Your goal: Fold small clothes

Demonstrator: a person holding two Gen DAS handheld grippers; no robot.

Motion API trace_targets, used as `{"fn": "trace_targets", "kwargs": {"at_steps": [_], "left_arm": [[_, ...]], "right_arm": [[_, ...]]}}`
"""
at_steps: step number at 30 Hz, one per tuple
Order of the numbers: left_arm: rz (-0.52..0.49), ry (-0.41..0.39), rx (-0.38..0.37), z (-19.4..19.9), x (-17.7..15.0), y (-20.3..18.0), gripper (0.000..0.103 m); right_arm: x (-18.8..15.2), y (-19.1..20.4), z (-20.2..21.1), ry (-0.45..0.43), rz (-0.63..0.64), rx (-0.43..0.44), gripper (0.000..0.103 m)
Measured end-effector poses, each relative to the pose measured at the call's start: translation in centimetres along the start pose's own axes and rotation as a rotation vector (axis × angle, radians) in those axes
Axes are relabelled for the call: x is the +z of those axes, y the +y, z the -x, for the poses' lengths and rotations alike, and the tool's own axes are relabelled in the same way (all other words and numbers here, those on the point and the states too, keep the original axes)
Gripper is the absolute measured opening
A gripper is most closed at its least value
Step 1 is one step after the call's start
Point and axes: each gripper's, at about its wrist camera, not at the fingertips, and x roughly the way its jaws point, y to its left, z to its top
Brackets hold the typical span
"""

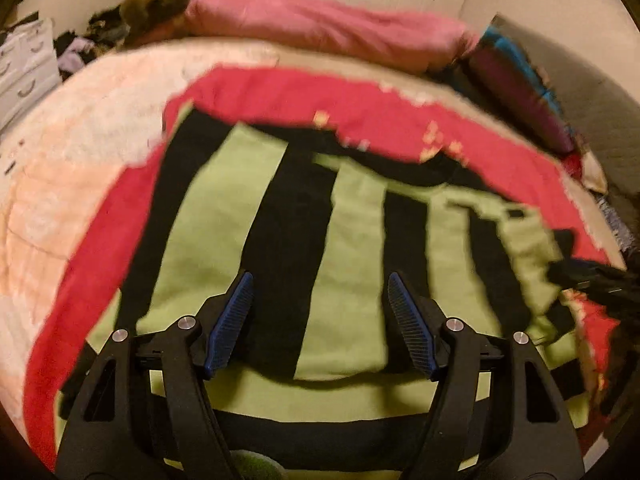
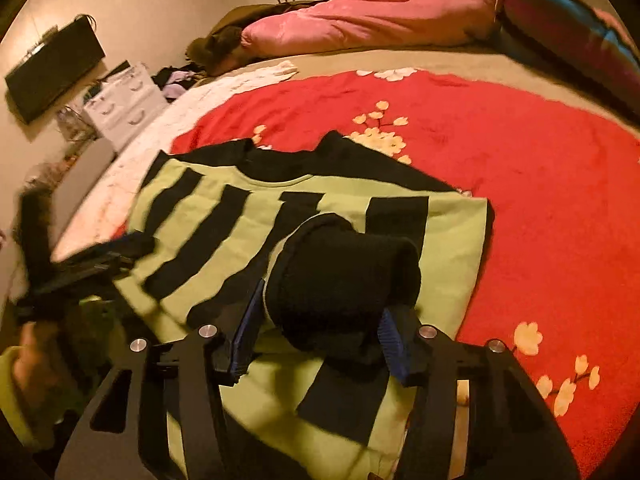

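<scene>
A lime-green sweater with black stripes [image 1: 348, 240] [image 2: 224, 216] lies flat on a red flowered blanket [image 2: 520, 200] [image 1: 280, 96] on a bed. My left gripper [image 1: 320, 280] hovers over the sweater's middle, open, with nothing between its blue pads. In the right wrist view it appears blurred at the sweater's left edge [image 2: 92, 264]. My right gripper [image 2: 324, 300] is shut on the sweater's black cuff [image 2: 344, 272], which bulges up between the pads above the sweater's body. The sleeve behind the cuff is hidden.
A pink quilt [image 2: 380, 20] and a blue-and-purple pillow [image 2: 568, 36] lie along the bed's far side. White drawers [image 2: 124, 108] and a dark screen [image 2: 52, 68] stand past the left edge. A hand in a green sleeve [image 2: 32, 356] holds the left gripper.
</scene>
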Motion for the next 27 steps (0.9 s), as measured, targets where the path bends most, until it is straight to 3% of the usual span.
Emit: {"fn": "trace_targets", "kwargs": {"at_steps": [2, 7, 9, 10, 13, 15, 16, 18, 20, 22, 25, 27], "left_arm": [[0.010, 0.014, 0.005, -0.4, -0.1, 0.4, 0.062], [0.045, 0.017, -0.010, -0.4, 0.1, 0.9, 0.062], [0.040, 0.017, -0.006, -0.4, 0.0, 0.7, 0.062], [0.039, 0.017, -0.006, -0.4, 0.0, 0.7, 0.062], [0.041, 0.016, -0.007, -0.3, 0.0, 0.9, 0.062], [0.047, 0.015, -0.009, -0.2, 0.0, 1.0, 0.062], [0.051, 0.015, -0.011, -0.2, 0.0, 1.1, 0.062], [0.056, 0.015, -0.013, -0.2, 0.0, 1.2, 0.062], [0.055, 0.014, -0.013, -0.2, 0.0, 1.2, 0.062], [0.058, 0.015, -0.014, -0.2, 0.0, 1.3, 0.062], [0.056, 0.015, -0.014, -0.2, -0.1, 1.3, 0.062], [0.056, 0.015, -0.013, -0.2, -0.1, 1.3, 0.062]], "right_arm": [[-0.2, -0.4, 1.1, -0.001, -0.027, 0.076, 0.031], [-1.1, -0.7, 1.2, 0.078, -0.055, 0.178, 0.026], [-1.8, -0.8, 0.0, 0.146, -0.064, 0.153, 0.037], [-2.1, -0.8, -0.4, 0.158, -0.062, 0.134, 0.037], [-2.4, 0.3, 0.1, 0.120, -0.019, 0.134, 0.051], [-2.3, 1.3, 0.8, 0.081, 0.032, 0.124, 0.067], [-2.2, 1.6, 1.0, 0.075, 0.057, 0.116, 0.069], [-2.0, 2.3, 0.6, 0.130, 0.115, 0.114, 0.065], [-2.0, 2.5, -0.2, 0.203, 0.146, 0.113, 0.051], [-2.3, 1.9, -1.0, 0.278, 0.121, 0.136, 0.050], [-2.1, 1.2, 0.0, 0.256, 0.079, 0.160, 0.048], [-1.9, 1.4, 1.6, 0.181, 0.068, 0.188, 0.055]]}}
